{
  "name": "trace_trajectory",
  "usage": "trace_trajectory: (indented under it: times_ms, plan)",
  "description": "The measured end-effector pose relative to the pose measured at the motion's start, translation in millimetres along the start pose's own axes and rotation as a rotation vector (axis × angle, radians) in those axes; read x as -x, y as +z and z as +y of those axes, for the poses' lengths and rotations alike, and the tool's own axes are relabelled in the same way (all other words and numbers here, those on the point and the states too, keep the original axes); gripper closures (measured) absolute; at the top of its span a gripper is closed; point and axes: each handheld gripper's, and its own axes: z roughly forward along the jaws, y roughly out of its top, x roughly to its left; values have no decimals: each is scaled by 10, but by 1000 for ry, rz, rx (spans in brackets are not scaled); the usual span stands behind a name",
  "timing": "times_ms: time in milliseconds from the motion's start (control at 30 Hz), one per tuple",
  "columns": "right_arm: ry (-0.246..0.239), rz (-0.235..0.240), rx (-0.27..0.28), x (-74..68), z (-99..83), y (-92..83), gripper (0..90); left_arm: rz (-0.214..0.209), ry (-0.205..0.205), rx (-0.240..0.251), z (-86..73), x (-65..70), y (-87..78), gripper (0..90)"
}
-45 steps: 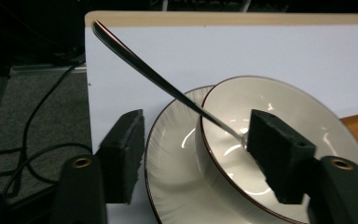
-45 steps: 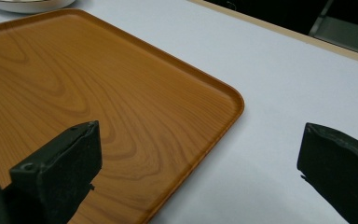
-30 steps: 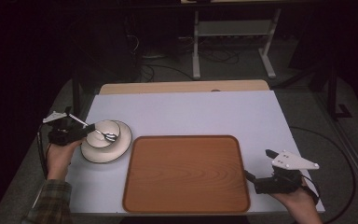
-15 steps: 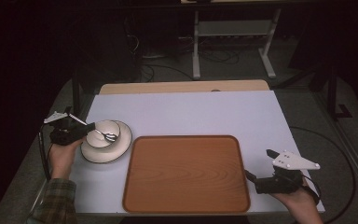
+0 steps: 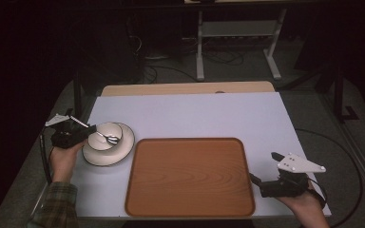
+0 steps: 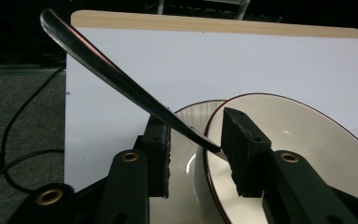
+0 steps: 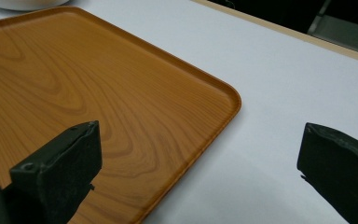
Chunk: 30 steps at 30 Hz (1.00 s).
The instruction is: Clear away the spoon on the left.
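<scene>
Spoon (image 6: 121, 81) handle crosses between my left gripper (image 6: 196, 151) jaws in the left gripper view, slanting from the upper left of the frame down toward the lower middle, where it runs behind the right-hand jaw. Those jaws have just been closing around it; in the high view a second ago the left gripper sat at the same spot by the dishes, so only the gap has narrowed, not the hand's place. They now stand narrow, with the handle lying against the inner corner of the left-hand jaw and slipping behind the right-hand jaw, yet I cannot tell whether both pads press it. I judge the grasp as nearly made but not secure.

In the high view the spoon's scoop end rests in the small bowl (image 5: 108, 136), which sits on the plate (image 5: 123, 147) at the left of the frame, just beside the wooden tray (image 5: 190, 175) on the white table (image 5: 195, 114). My left gripper (image 5: 83, 132) reaches in from the left edge of the dishes.

My right gripper (image 5: 261, 183) waits at the lower right of that frame, by the tray's near corner, jaws wide and holding nothing; its own view shows the tray corner between them
</scene>
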Motion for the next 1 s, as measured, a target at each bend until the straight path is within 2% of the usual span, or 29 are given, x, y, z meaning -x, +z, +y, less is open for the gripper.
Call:
trace_trajectory:
  times_ms: [200,567,900,1000]
  plan:
    - [-1,-2,1,1,1,-3,0,10,19,-10,-7,28,-12,666]
    - [1,-4,2,3,0,-8,0,16,39,24,19,65,-89,732]
    - [-1,-4,3,6,1,-12,0,-17,53,43,83,153,-147,785]
    - [0,-4,3,6,1,-11,0,-43,52,51,113,186,-166,805]
